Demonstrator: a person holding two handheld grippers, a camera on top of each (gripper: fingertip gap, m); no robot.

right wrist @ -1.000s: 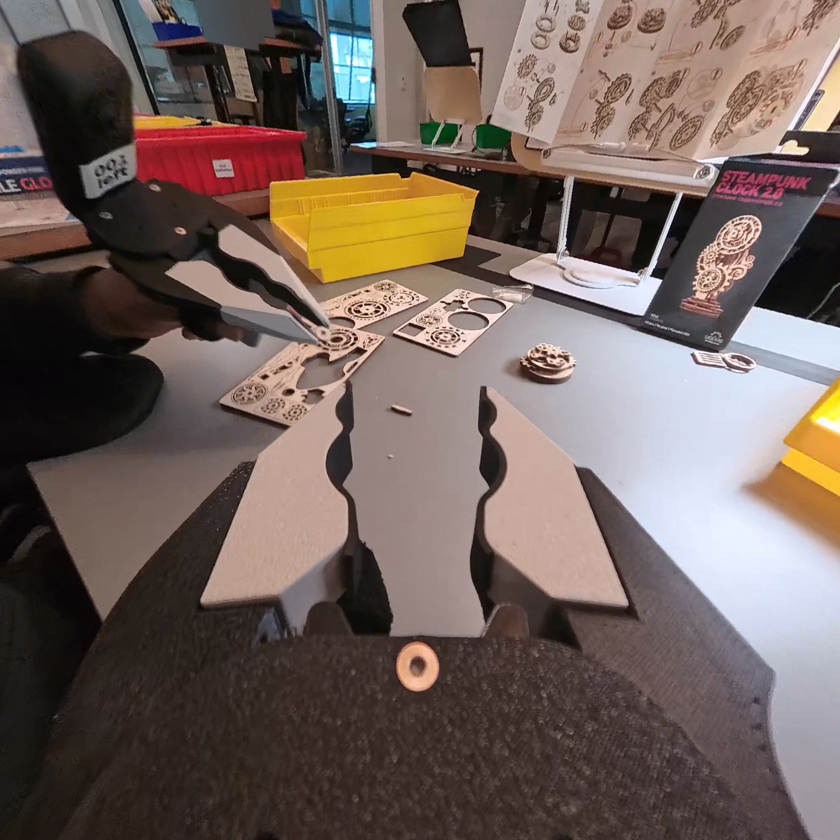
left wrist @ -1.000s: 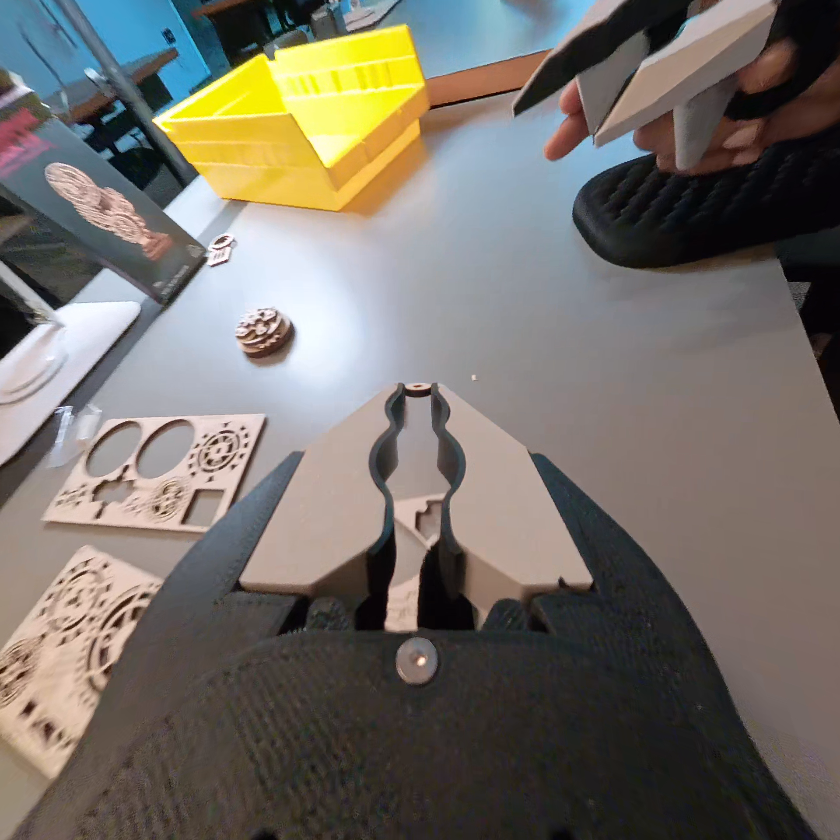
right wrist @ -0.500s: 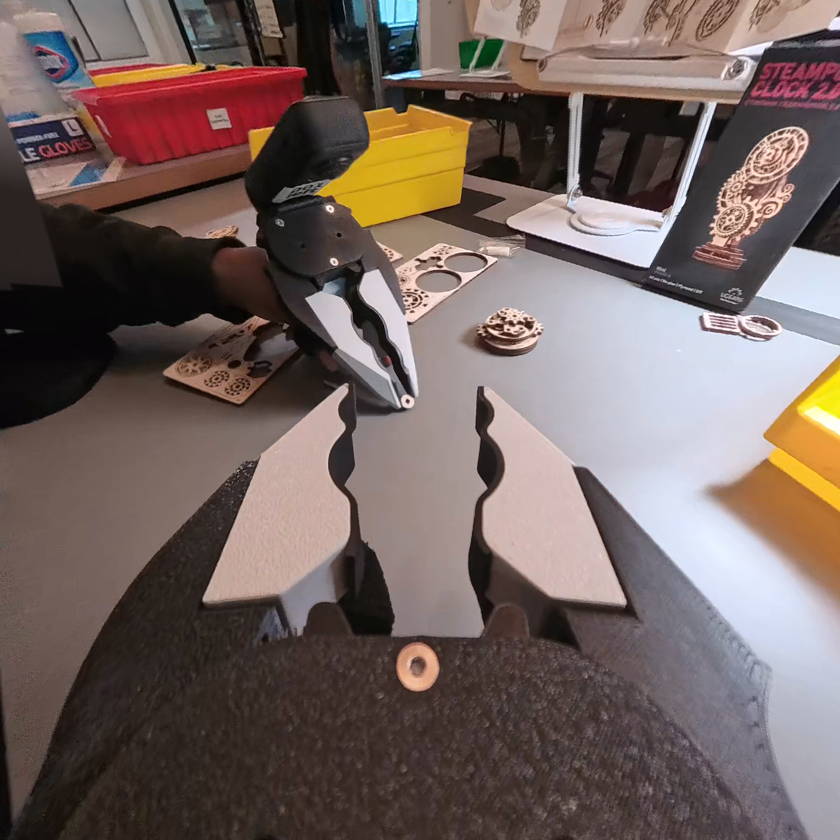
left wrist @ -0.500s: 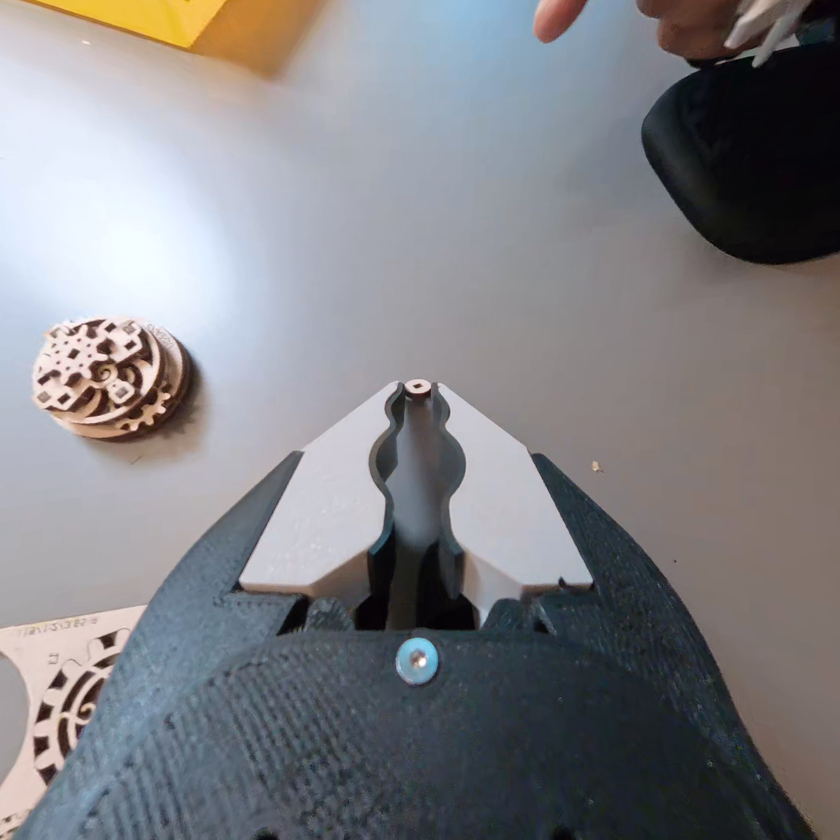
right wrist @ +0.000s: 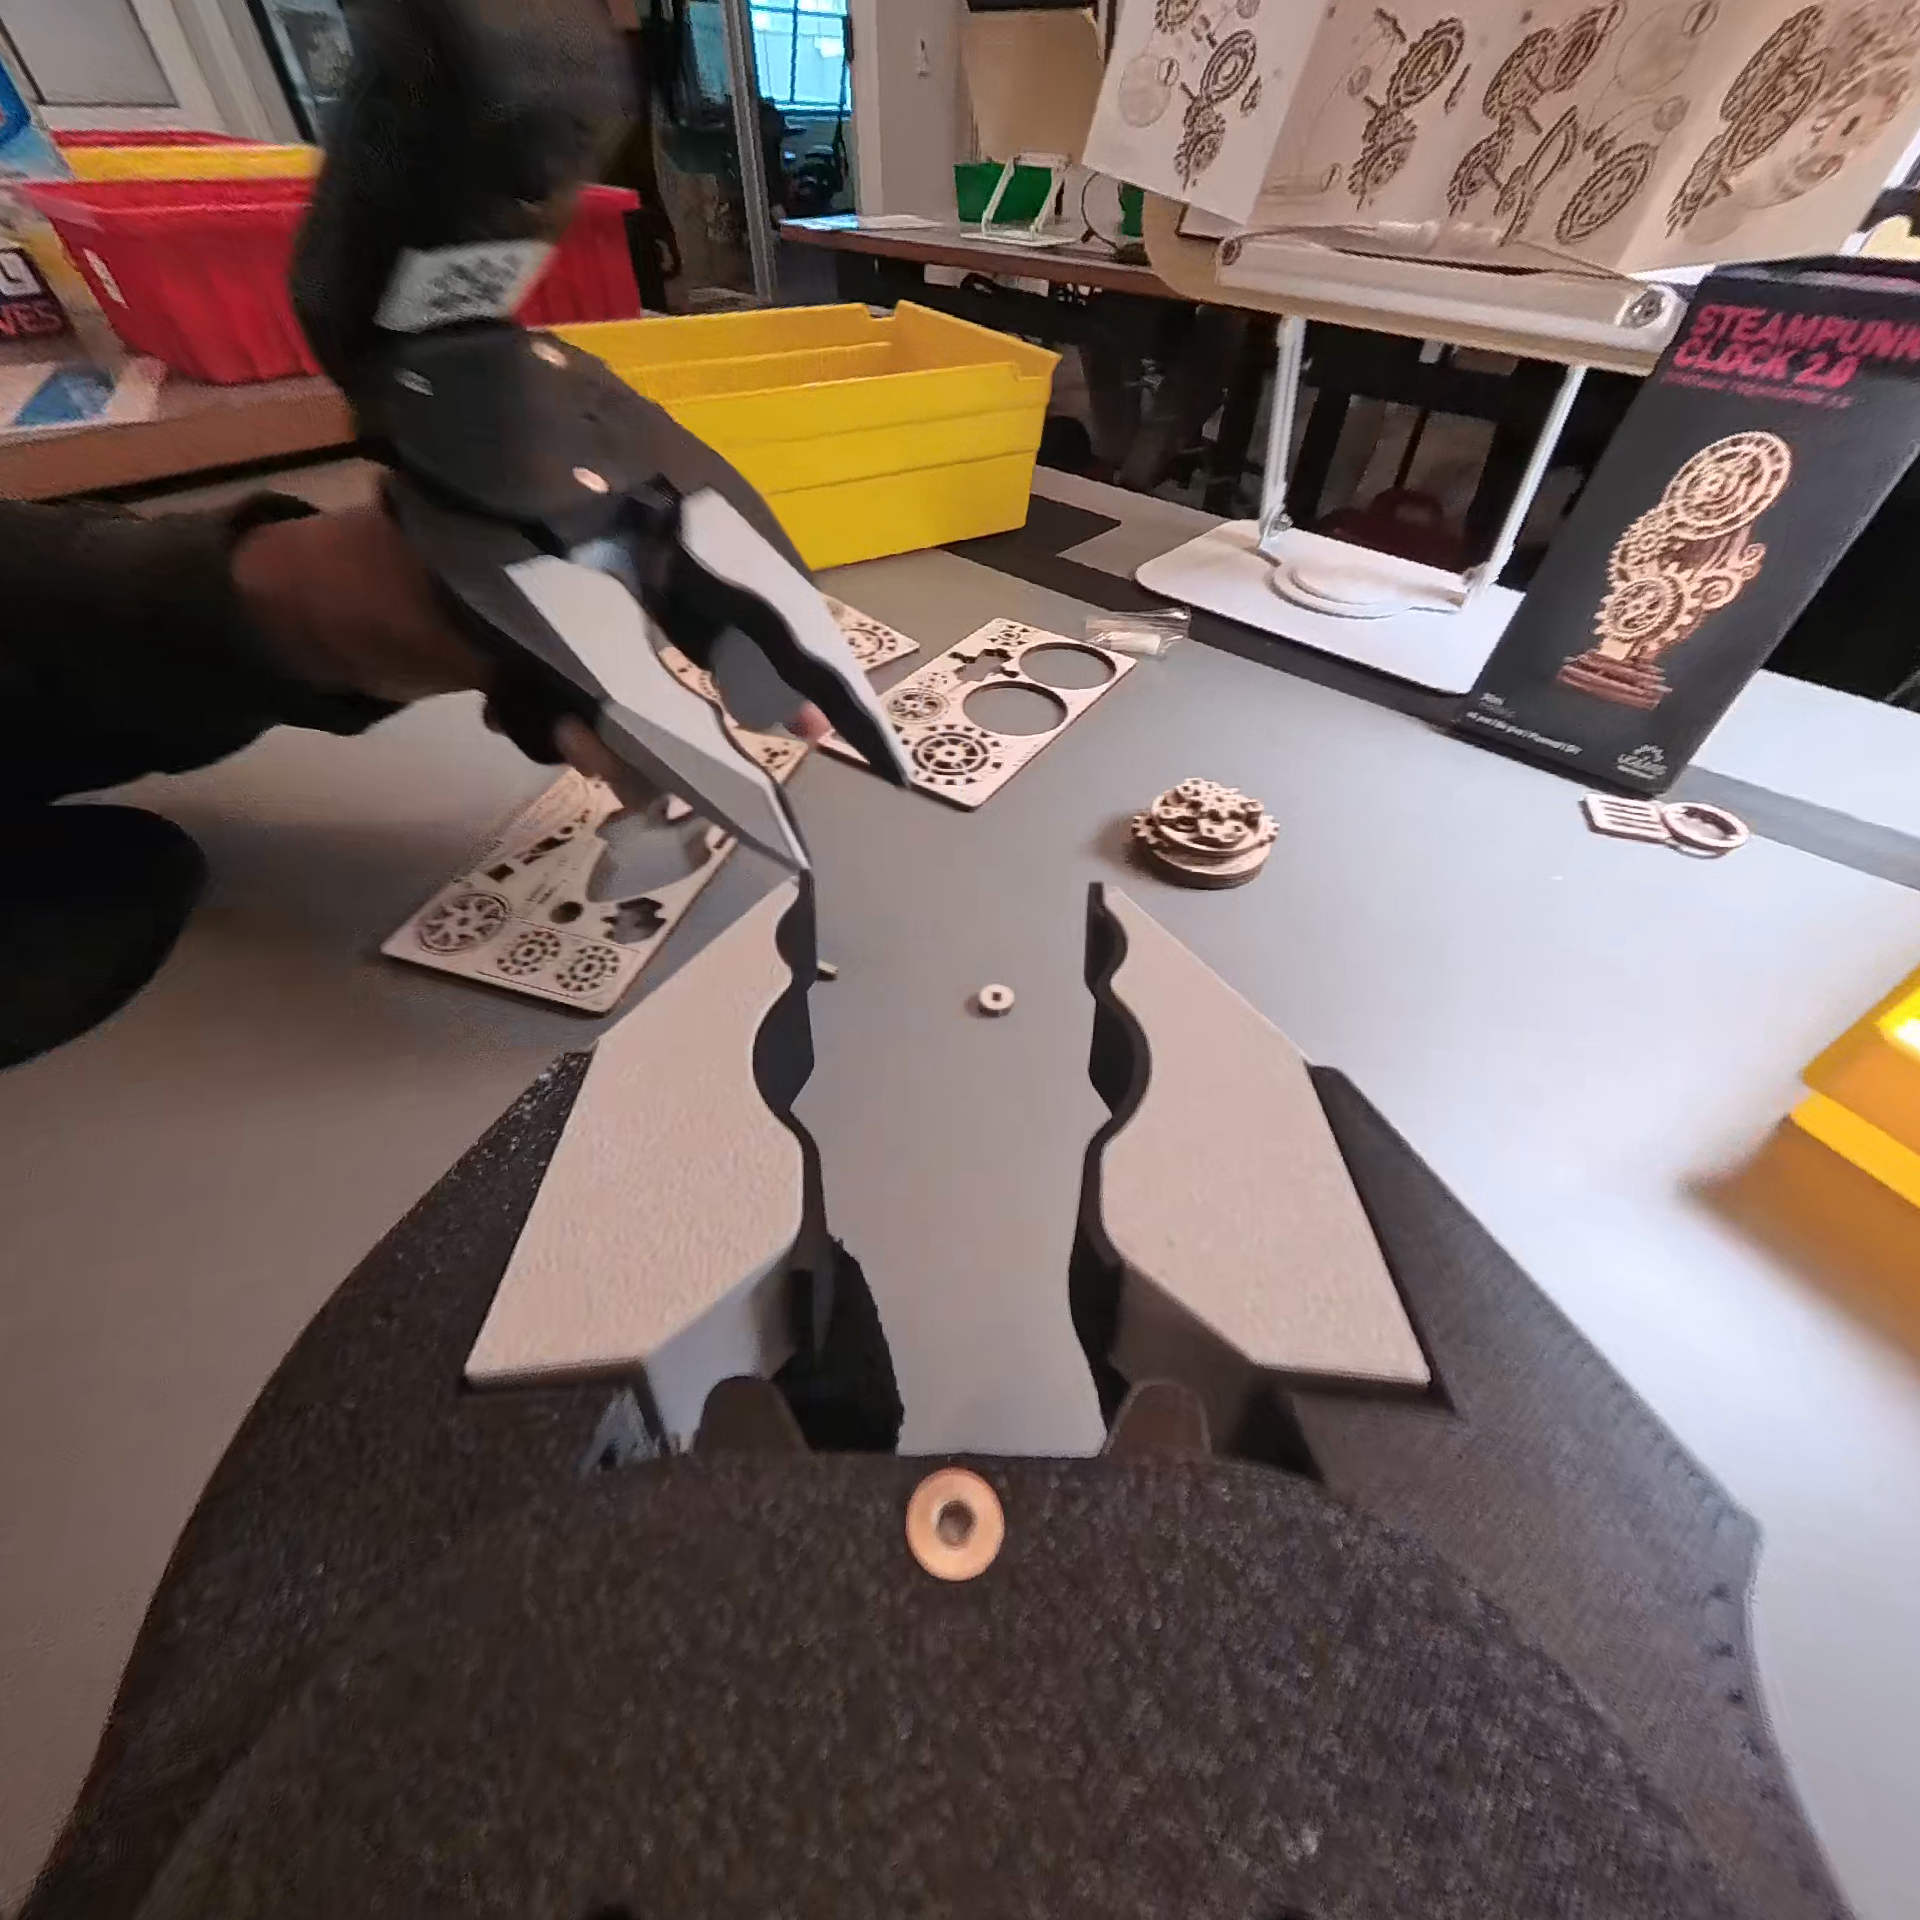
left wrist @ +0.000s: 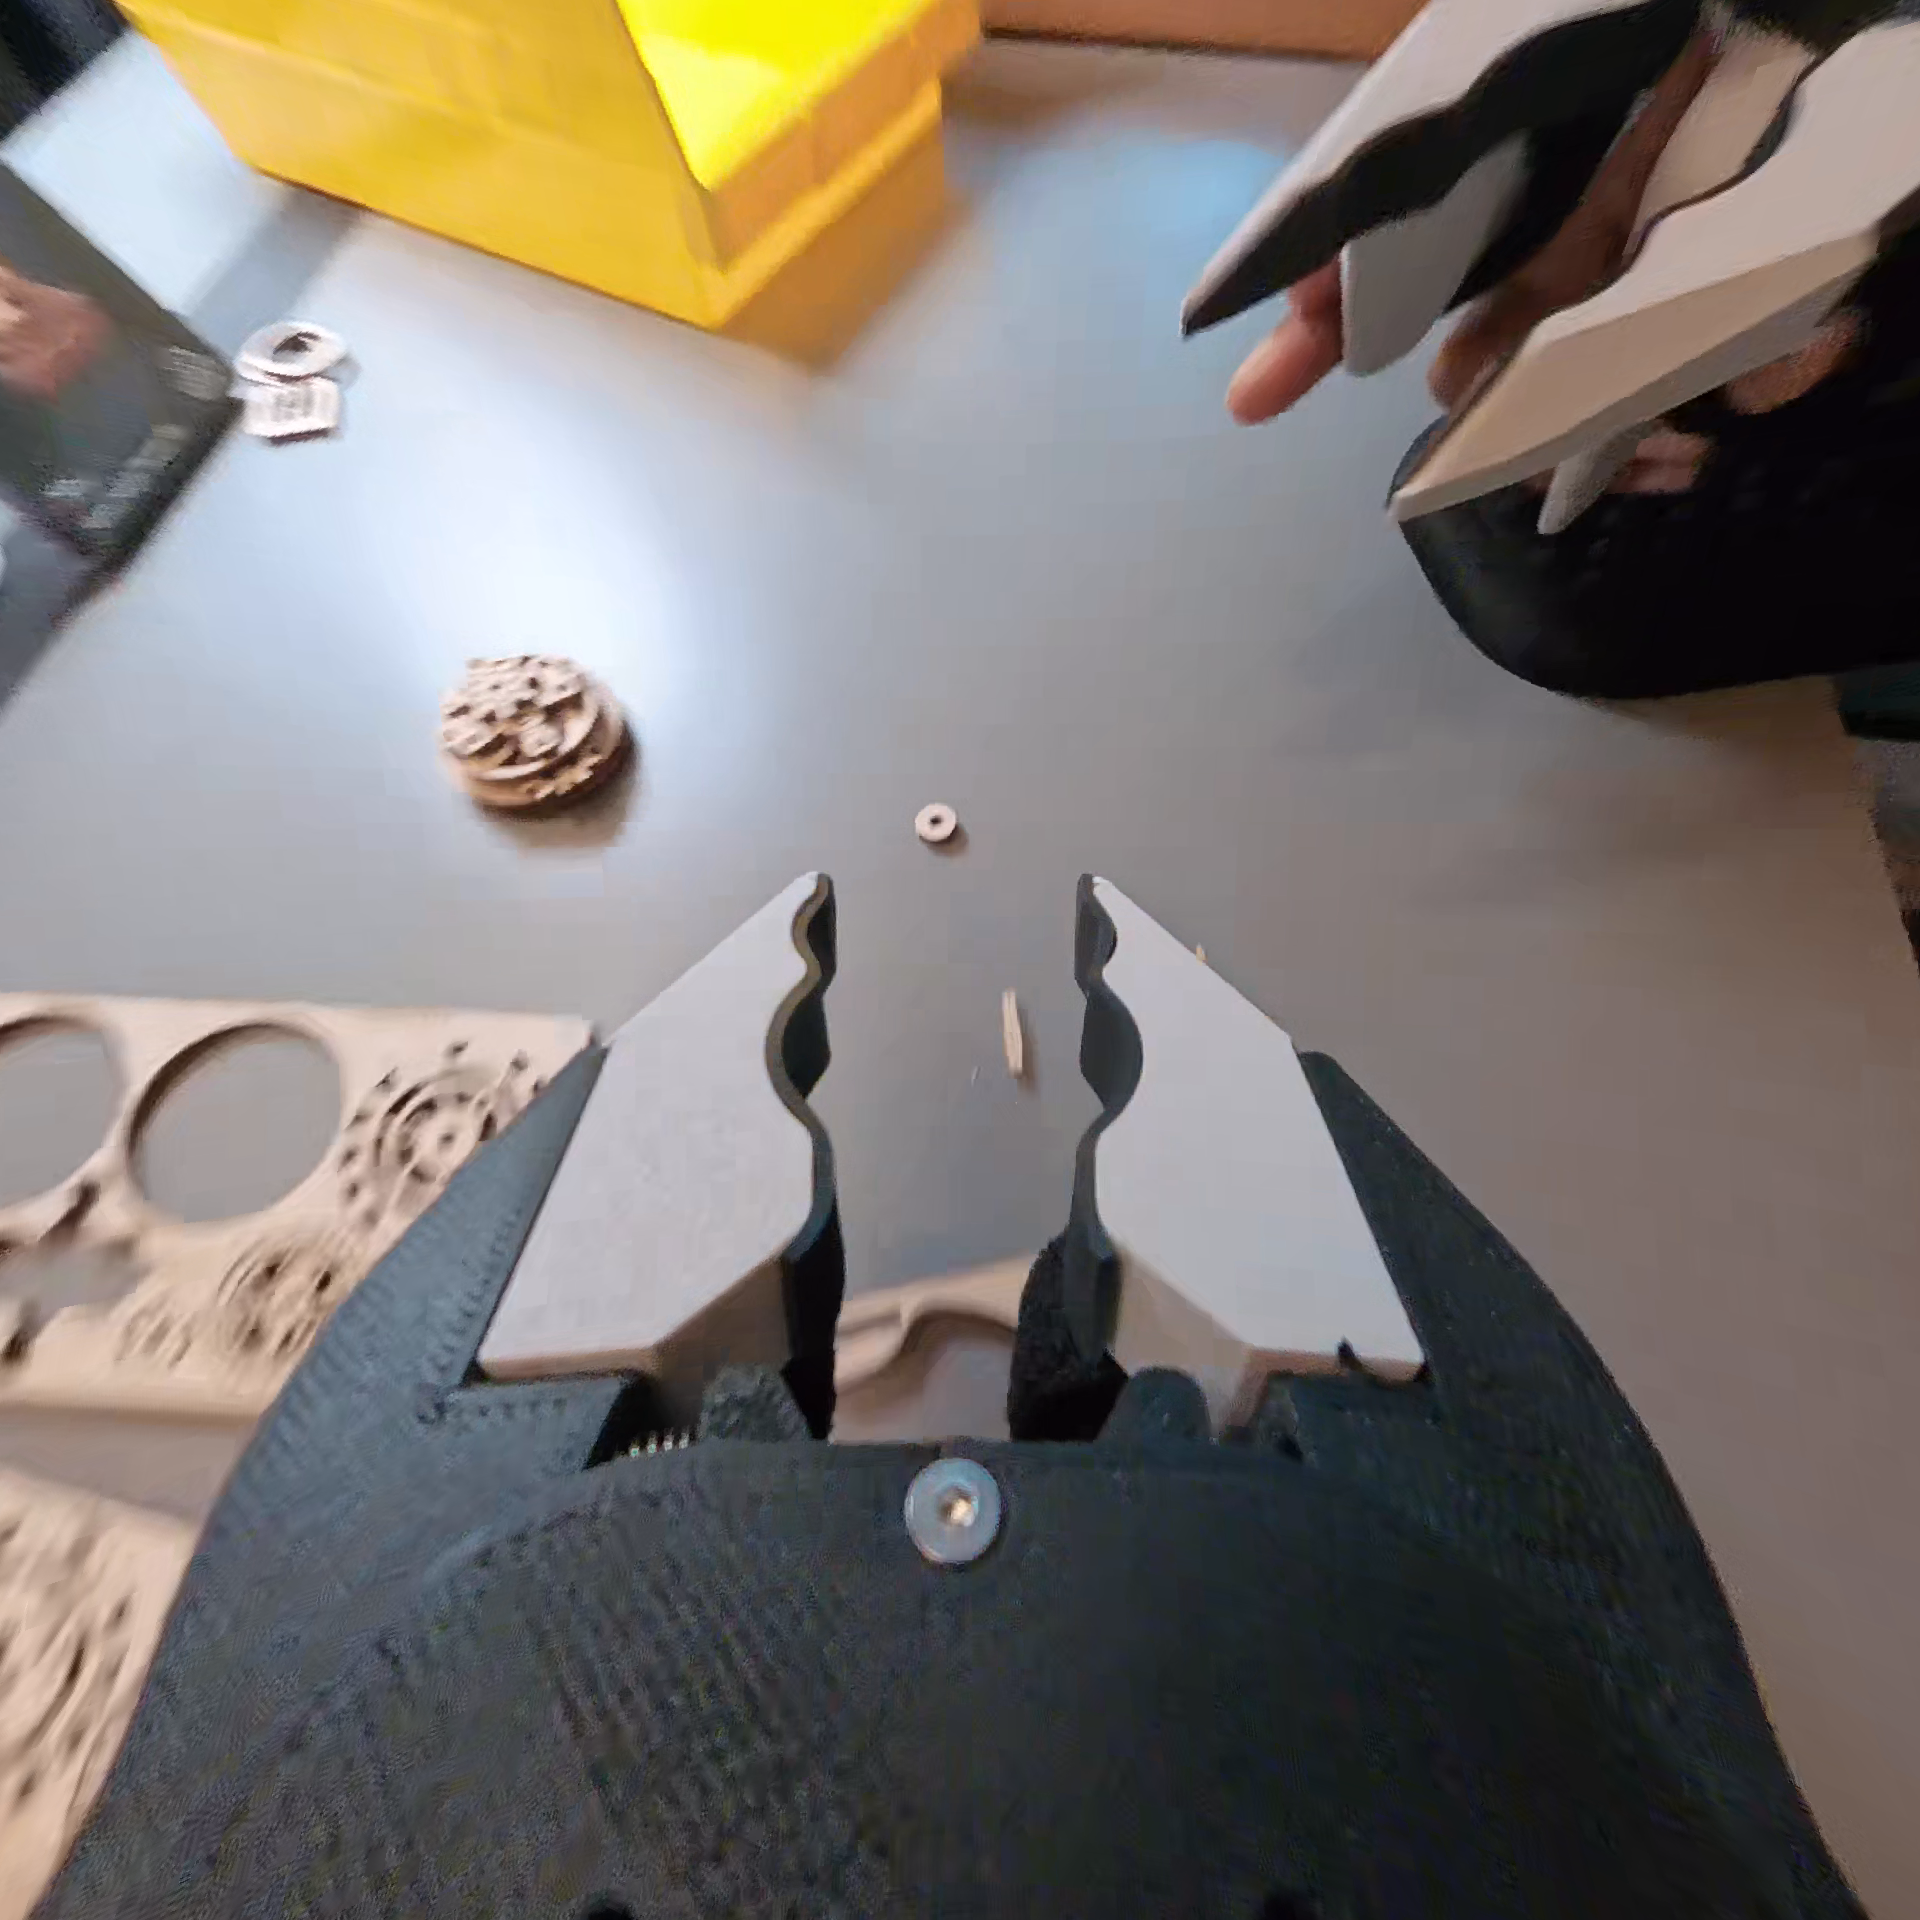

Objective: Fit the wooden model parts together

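A small wooden ring, pale and washer-like with a hole through its middle, lies flat on the grey worktop, just ahead of the left gripper at its twelve o'clock, touching neither finger. In the right wrist view the same ring sits between the right gripper's spread fingers, free of both. A thin wooden sliver lies inside the left gripper's gap, also untouched. At ten o'clock from the ring rests a round wooden gear assembly, layered cogs stacked into a thick disc, well apart from both tools. The left gripper is released, its wavy-edged jaws wide apart and holding nothing; it hangs tilted above the worktop. The right gripper is likewise spread wide and empty, and in the left wrist view it shows at two o'clock, held by a hand. Punched wooden part sheets lie at eleven o'clock in the right wrist view, with round holes where pieces came out. Beyond them stands a yellow bin, and at one o'clock a black kit box stands upright, two small wooden pieces lying near its foot.
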